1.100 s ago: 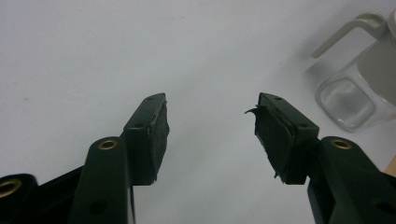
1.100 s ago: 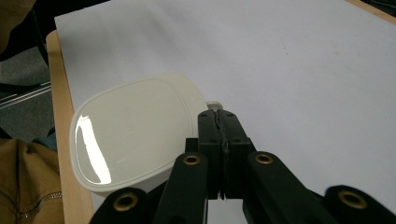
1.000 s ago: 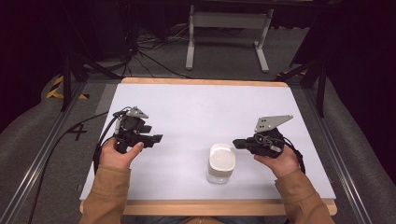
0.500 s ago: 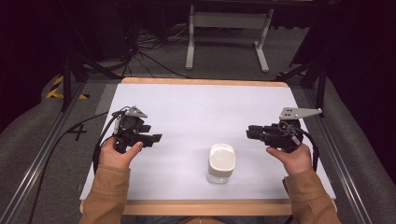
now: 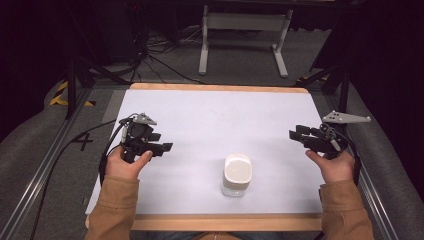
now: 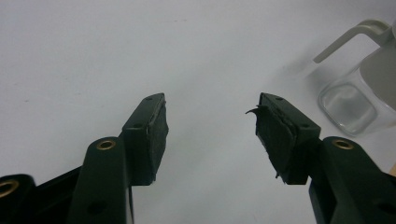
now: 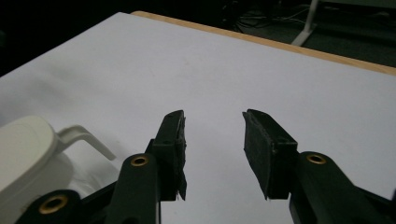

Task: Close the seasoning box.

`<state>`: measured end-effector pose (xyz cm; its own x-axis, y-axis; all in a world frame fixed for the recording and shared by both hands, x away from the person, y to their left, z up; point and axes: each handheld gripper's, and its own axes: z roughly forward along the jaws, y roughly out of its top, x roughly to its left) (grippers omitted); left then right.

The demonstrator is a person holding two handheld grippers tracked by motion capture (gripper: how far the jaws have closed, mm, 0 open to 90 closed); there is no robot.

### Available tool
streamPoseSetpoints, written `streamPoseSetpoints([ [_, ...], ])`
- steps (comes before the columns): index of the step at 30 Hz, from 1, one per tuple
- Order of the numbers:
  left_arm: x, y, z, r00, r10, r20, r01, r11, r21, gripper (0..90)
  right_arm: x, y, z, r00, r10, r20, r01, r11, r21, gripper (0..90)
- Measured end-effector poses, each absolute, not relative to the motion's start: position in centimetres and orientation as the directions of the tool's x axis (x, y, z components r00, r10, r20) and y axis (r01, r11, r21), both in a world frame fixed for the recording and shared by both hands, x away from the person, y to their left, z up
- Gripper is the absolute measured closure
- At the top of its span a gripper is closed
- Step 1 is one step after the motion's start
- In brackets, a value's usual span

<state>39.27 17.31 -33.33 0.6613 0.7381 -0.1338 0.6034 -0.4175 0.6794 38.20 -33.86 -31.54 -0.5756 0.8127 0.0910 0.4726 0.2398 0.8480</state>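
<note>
The white table [image 5: 215, 115] takes up the middle of the high view, edged in pale wood at top and bottom. Low and just right of centre on it stands the clear jar [image 5: 236, 175] with its white lid and flip-up handle, upright and alone, nothing touching it.

The right gripper [image 5: 299, 135] hangs at the right edge of the frame, level with a spot a little above the jar and well apart from it, its tips pointing left. Its jaws have just been opening, and they stand apart with only bare table between them. In the right gripper view the jar [image 7: 28, 158] sits in the lower left corner, beside and behind the left-hand jaw, cut off by the frame so that just the lid and the bent handle are plain.

The left gripper [image 5: 161, 142] is at the left of the high view, tips pointing right toward the jar, also well clear of it. Its jaws are apart and hold nothing. In the left gripper view the jar [image 6: 359, 88] lies at the upper right edge, partly cropped; its glass body blurs into the white surface.
</note>
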Motion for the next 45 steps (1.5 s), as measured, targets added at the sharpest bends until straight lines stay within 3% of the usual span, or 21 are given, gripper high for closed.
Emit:
streamPoseSetpoints([
  [7,39.6,17.1,-33.5,0.663,0.737,-0.135,0.606,-0.422,0.675,43.5,38.6,-35.9,-32.6,-0.526,0.848,0.060,0.498,0.250,0.830,53.7],
  [19,40.6,17.4,-34.3,0.657,0.739,-0.152,0.624,-0.419,0.659,43.4,39.6,-38.4,-35.5,-0.518,0.853,0.061,0.536,0.268,0.801,43.8],
  [45,41.5,17.9,-35.5,0.632,0.754,-0.181,0.659,-0.400,0.637,43.3,41.7,-36.8,-41.5,-0.536,0.841,0.067,0.643,0.356,0.678,44.1],
])
